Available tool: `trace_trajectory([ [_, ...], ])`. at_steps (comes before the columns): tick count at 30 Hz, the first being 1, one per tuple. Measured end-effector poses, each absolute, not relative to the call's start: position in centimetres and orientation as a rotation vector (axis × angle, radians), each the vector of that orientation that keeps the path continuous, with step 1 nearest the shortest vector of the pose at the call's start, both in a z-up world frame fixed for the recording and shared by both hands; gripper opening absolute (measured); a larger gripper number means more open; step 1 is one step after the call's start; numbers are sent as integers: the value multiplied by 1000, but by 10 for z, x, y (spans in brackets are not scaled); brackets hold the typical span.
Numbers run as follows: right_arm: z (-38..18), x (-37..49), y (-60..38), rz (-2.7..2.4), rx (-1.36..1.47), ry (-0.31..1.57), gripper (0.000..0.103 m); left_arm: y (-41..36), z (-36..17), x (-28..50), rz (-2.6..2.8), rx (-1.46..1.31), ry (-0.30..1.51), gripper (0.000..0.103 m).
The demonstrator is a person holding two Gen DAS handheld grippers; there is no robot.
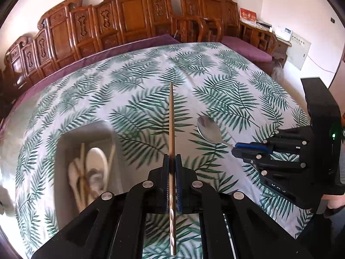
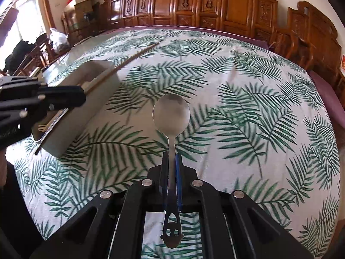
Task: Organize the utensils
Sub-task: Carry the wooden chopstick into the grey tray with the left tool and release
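My left gripper [image 1: 172, 158] is shut on a brown chopstick [image 1: 171, 116] that points straight ahead above the table. In the right wrist view the left gripper [image 2: 83, 93] shows at the left with the chopstick [image 2: 133, 57] over the tray. My right gripper [image 2: 171, 155] is shut on the handle of a metal spoon [image 2: 171, 112], bowl forward, above the cloth. In the left wrist view the right gripper [image 1: 234, 149] holds the spoon [image 1: 209, 130] at the right. A white tray [image 1: 64, 142] at lower left holds chopsticks and white spoons [image 1: 96, 161]; it also shows in the right wrist view [image 2: 71, 125].
The table wears a white cloth with green fern leaves [image 2: 237, 86] over a purple underlay [image 1: 54, 75]. Carved wooden chairs [image 1: 129, 17] line the far side. Boxes and a bag [image 2: 58, 38] stand at the far left.
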State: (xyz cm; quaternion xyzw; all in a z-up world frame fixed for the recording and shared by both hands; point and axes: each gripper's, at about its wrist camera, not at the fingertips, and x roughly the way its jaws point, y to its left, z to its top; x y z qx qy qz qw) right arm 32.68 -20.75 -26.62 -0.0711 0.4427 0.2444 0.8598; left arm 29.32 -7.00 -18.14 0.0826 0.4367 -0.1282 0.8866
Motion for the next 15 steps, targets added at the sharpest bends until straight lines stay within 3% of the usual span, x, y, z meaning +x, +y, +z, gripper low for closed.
trace_trajectory([
  [15, -248, 307, -179, 569, -164, 877, 7, 15, -164, 296, -165, 91, 869, 5],
])
